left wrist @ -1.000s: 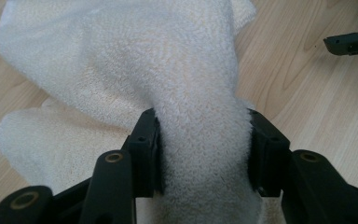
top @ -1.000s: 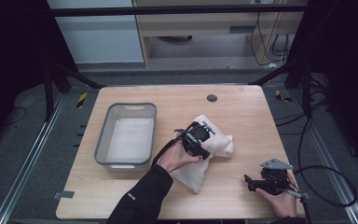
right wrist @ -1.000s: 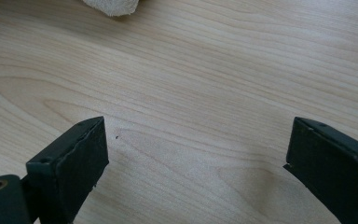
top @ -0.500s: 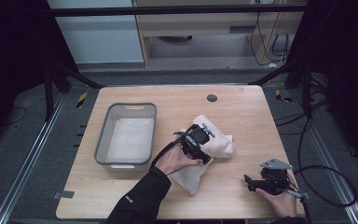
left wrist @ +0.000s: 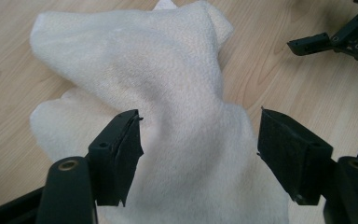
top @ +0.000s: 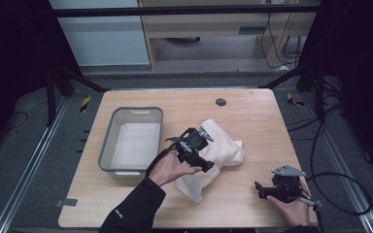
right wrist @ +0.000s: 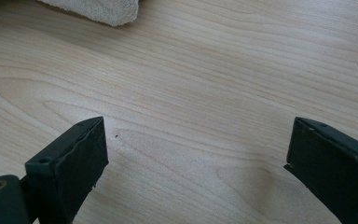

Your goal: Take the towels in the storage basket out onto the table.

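Between the left gripper's [left wrist: 198, 149] parted jaws lies a cream towel [left wrist: 168, 107], bunched into a raised ridge; the jaws have just been opening and now stand clear of the cloth on either side, gripping nothing. Judging by this, one pinch or fold of the towel is over, yet the cloth is crumpled rather than flat, and the grey plastic bin [top: 108, 145] off to that gripper's left holds nothing, so most of the work looks undone. Off to its right, the right gripper [top: 261, 190] rests low over the wooden table [top: 257, 121], jaws wide and empty. Its own view shows bare woodgrain and just a towel corner; the high view adds the bin and both hands.
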{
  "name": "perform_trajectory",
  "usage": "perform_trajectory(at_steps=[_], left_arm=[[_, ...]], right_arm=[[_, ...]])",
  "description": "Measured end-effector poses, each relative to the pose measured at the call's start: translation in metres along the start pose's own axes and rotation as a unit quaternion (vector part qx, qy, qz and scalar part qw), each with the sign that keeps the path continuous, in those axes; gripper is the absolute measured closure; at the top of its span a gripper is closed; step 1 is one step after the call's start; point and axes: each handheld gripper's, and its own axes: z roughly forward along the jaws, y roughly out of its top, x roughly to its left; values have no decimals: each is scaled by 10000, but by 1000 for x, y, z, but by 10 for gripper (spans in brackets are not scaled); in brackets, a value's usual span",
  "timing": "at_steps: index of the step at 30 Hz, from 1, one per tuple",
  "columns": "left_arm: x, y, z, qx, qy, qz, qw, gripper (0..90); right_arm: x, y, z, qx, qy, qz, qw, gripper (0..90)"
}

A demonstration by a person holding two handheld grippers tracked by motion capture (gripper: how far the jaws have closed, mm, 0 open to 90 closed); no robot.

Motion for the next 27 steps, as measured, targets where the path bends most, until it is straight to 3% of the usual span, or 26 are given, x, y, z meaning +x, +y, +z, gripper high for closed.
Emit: perform_trajectory(at_steps=[10, 16, 19, 22, 24, 26, 27], left_arm=[[11, -35, -29, -438, 371, -241, 9981, 243], [18, -62, -44, -725, 623, -469, 9943, 231], [21, -77, -51, -889, 716, -587, 9917, 226], [25, -97, -60, -1115, 862, -740, 9873, 225], [26, -102, -63, -1145, 902, -756, 9864, 224], [27, -113, -67, -1245, 994, -828, 9838, 224], [29, -123, -72, -1334, 1067, -917, 9810, 223]], right_arm=[[0, 0, -1, -19, 18, 41, 10000, 47], [0, 0, -1, -22, 9, 42, 10000, 45], [0, 0, -1, -22, 12, 49, 10000, 45], [0, 0, -1, -23, 2, 46, 10000, 44], [0, -1, -1, -21, -7, 50, 10000, 44], [0, -1, -1, -17, -5, 56, 10000, 44], [0, -1, -1, -16, -5, 56, 10000, 43]])
